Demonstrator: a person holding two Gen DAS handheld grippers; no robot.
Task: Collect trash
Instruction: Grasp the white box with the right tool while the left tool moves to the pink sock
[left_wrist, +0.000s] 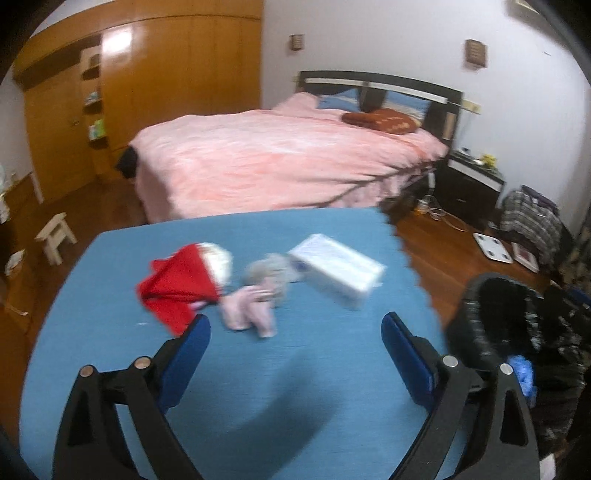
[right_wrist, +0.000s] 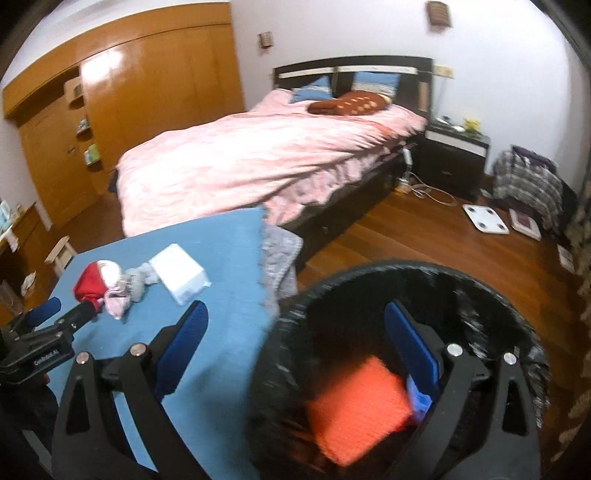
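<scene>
Left gripper (left_wrist: 295, 328) spread wide and empty over the blue table (left_wrist: 110, 369), right gripper (right_wrist: 295, 321) spread wide and empty above the black-lined bin (right_wrist: 480, 291), blurred orange item, perhaps a wrapper (right_wrist: 358, 410), inside the bin at six o'clock, red hat (left_wrist: 177, 288), pink cloth (left_wrist: 247, 310) and white box (left_wrist: 340, 269) at twelve o'clock of the left gripper.

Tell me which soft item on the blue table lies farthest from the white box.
The red Santa hat. The grey cloth touches the white box; the pink cloth lies between.
</scene>
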